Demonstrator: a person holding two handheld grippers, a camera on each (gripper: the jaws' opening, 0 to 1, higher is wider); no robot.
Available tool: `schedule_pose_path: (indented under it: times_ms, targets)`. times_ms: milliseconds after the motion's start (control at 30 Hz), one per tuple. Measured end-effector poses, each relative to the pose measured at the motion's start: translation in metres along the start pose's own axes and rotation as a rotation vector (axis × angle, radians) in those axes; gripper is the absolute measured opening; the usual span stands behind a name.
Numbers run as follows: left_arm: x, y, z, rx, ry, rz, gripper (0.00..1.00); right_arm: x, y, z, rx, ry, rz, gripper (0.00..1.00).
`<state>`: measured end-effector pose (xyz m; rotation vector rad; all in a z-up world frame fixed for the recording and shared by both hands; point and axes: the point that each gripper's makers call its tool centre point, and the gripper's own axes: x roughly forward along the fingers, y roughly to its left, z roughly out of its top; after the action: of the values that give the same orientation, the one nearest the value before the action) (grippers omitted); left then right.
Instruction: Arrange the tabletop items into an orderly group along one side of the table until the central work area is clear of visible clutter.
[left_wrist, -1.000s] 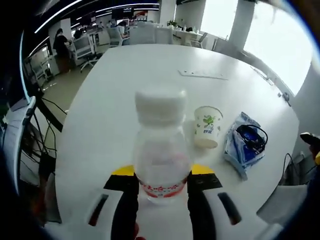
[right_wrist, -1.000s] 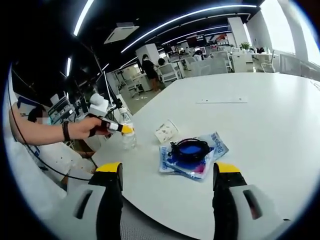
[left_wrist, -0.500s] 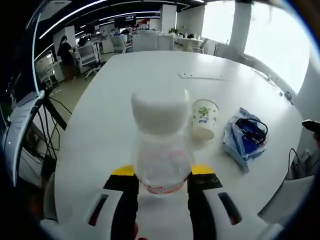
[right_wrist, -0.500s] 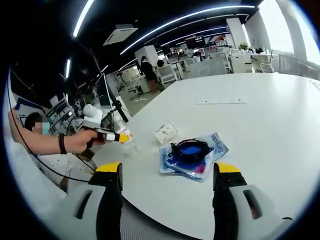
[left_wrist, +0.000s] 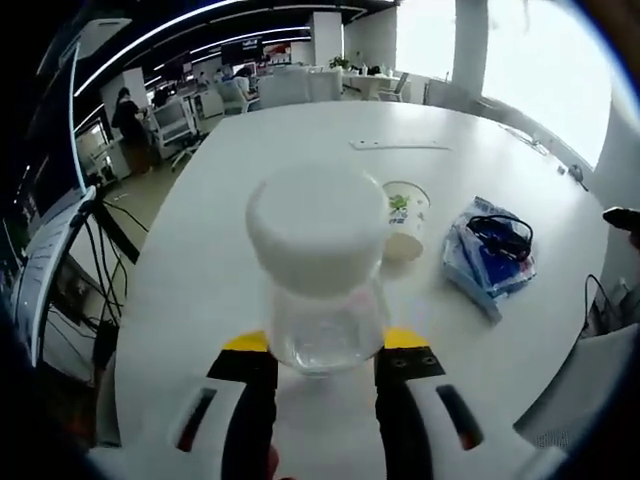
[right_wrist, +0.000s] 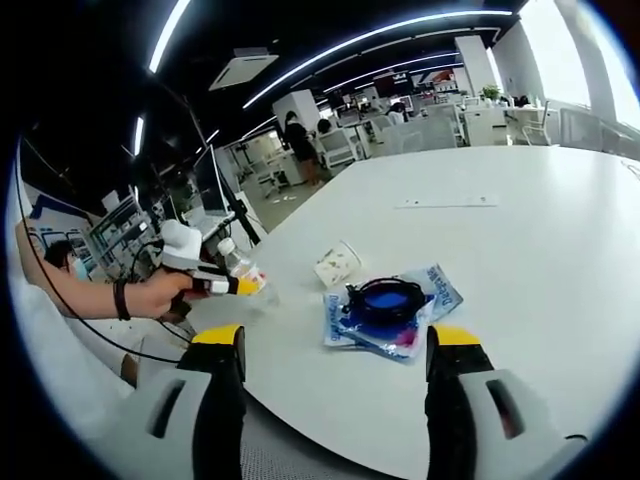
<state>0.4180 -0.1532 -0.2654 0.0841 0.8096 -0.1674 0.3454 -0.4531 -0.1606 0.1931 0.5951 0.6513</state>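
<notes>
The clear bottle (left_wrist: 322, 290) is clamped low on its body by the left claw (left_wrist: 322, 372), lifted above the worktop (left_wrist: 220, 230); it looks empty, light and crushable, so gentle pressure is judged best, while the right claw (right_wrist: 330, 362) is held open near the blue packet (right_wrist: 392, 312)

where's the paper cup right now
The white paper cup stands on the white table, between the clear plastic bottle and the blue plastic packet.
</notes>
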Motion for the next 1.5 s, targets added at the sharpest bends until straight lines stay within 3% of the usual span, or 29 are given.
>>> schedule_pose_path:
  times_ms: [567, 700, 800, 867, 1033, 1267, 1500]
  targets:
    - [0.002, 0.0, 0.0, -0.024, -0.017, -0.004, 0.38, 0.004, 0.003, 0.004, 0.001, -0.002, 0.012, 0.73]
    - [0.005, -0.001, -0.006, 0.005, 0.01, -0.02, 0.38, 0.007, 0.004, 0.003, 0.002, 0.004, 0.018, 0.72]
    - [0.006, -0.001, -0.005, 0.02, -0.002, -0.026, 0.4, 0.008, 0.004, 0.003, -0.002, 0.01, 0.021, 0.72]
    - [0.008, -0.005, -0.005, -0.003, -0.014, -0.064, 0.44, 0.007, 0.003, 0.003, 0.003, 0.009, 0.019, 0.72]
    - [0.012, -0.007, -0.012, 0.049, -0.009, -0.097, 0.47, 0.006, -0.001, -0.003, 0.004, 0.026, 0.013, 0.72]
    - [0.014, -0.007, -0.009, 0.083, -0.034, -0.145, 0.47, 0.006, -0.006, -0.01, 0.016, 0.041, 0.004, 0.72]
    - [0.017, -0.002, -0.005, 0.127, -0.04, -0.157, 0.4, 0.012, -0.007, -0.012, 0.023, 0.052, 0.004, 0.72]
